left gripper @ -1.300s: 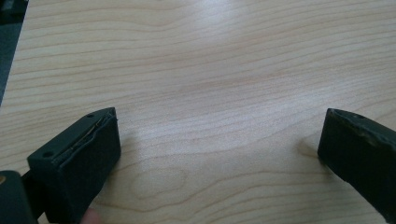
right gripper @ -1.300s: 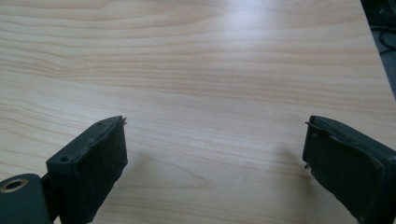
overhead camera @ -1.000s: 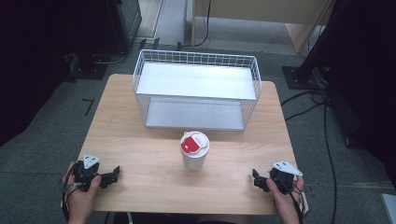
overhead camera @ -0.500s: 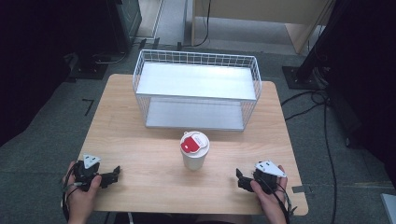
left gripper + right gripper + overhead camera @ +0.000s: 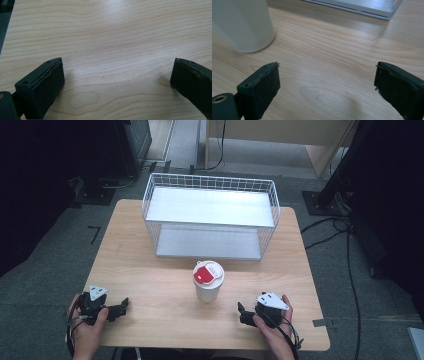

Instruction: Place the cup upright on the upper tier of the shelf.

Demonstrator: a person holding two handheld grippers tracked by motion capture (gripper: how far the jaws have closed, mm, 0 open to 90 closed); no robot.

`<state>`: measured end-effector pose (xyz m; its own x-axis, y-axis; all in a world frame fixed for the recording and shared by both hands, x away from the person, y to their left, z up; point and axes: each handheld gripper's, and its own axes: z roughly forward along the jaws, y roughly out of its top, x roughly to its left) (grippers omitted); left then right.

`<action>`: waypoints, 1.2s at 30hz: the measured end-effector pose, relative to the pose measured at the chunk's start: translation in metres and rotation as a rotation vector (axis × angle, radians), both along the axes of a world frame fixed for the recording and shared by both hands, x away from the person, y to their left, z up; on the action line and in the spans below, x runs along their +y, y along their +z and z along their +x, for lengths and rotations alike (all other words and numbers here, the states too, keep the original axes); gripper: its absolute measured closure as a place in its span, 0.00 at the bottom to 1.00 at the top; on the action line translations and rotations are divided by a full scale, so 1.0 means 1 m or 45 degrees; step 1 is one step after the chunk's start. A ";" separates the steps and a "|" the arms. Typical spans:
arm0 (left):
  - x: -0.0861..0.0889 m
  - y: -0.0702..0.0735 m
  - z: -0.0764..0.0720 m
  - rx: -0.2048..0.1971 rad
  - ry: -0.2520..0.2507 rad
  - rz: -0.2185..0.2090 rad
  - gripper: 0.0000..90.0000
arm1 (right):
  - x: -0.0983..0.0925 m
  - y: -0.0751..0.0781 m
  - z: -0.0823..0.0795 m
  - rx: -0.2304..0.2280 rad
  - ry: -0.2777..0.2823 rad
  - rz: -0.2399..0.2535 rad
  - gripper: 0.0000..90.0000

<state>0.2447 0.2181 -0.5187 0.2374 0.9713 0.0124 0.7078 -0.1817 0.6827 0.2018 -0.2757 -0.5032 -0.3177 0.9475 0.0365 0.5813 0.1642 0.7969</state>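
left gripper (image 5: 119,306): jaws wide, empty | right gripper (image 5: 242,312): jaws wide, empty, near cup (image 5: 208,281)

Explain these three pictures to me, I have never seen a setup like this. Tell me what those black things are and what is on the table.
A person sits at a wooden table, holding a hand-operated clamp in each hand: the left gripper and the right gripper. The high view looks down from above. The other two pictures come from cameras riding on each gripper; the black blocks are its jaws, wide apart and holding nothing. On the table stand a white cup with a red-and-white lid and, behind it, a white wire shelf basket. The cup also appears in the right gripper view.
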 end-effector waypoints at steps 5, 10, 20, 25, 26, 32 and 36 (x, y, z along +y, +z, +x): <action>0.000 0.000 0.000 0.002 -0.002 0.002 0.00 | 0.013 0.006 0.001 -0.020 0.027 0.002 0.07; 0.000 0.000 0.000 0.001 -0.007 0.002 0.00 | 0.024 0.012 0.003 -0.041 0.055 -0.003 0.07; -0.002 0.000 0.003 0.001 0.021 -0.001 0.00 | 0.044 0.015 0.008 -0.045 0.109 0.007 0.07; -0.002 0.000 0.004 0.000 0.019 0.000 0.00 | 0.057 0.014 0.008 -0.052 0.152 0.018 0.07; -0.002 0.000 0.004 0.000 0.019 0.000 0.00 | 0.059 0.014 0.008 -0.052 0.157 0.017 0.07; -0.002 0.000 0.004 -0.001 0.020 0.000 0.00 | 0.072 0.017 0.007 -0.075 0.191 0.060 0.07; -0.002 0.000 0.004 -0.001 0.021 -0.001 0.00 | 0.081 0.019 0.009 -0.081 0.210 0.067 0.07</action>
